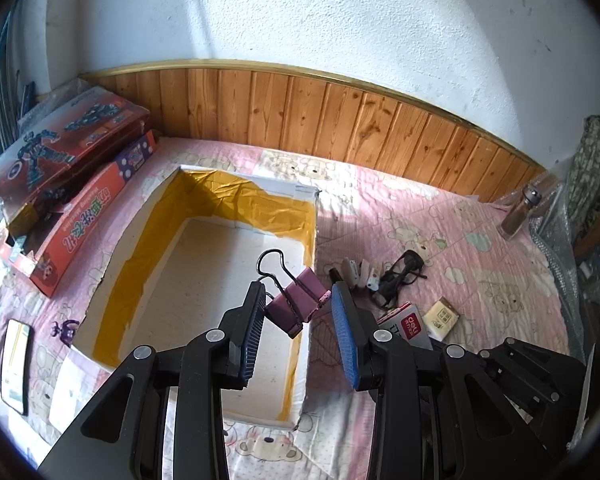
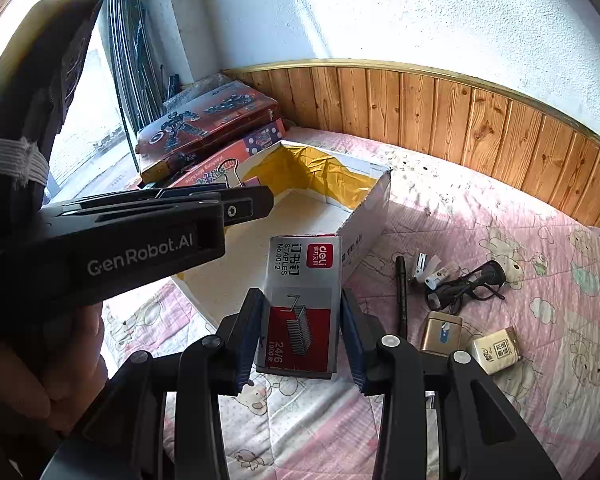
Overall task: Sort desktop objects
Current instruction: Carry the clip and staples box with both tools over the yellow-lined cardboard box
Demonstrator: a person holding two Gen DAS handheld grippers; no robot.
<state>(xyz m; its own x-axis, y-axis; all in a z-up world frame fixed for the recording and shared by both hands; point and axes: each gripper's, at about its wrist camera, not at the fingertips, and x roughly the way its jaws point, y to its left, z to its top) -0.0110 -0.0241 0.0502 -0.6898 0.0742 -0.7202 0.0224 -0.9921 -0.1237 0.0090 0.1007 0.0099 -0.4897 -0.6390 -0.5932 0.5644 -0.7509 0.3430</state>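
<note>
Pointing away lengthwise, staples box (image 2: 300, 304) between right tool (image 2: 302, 334) pads

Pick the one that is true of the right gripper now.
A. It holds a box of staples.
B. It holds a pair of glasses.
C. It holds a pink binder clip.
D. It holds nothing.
A: in the right wrist view the right gripper has its blue pads pressed on both sides of the staples box, held above the pink quilt.
</note>
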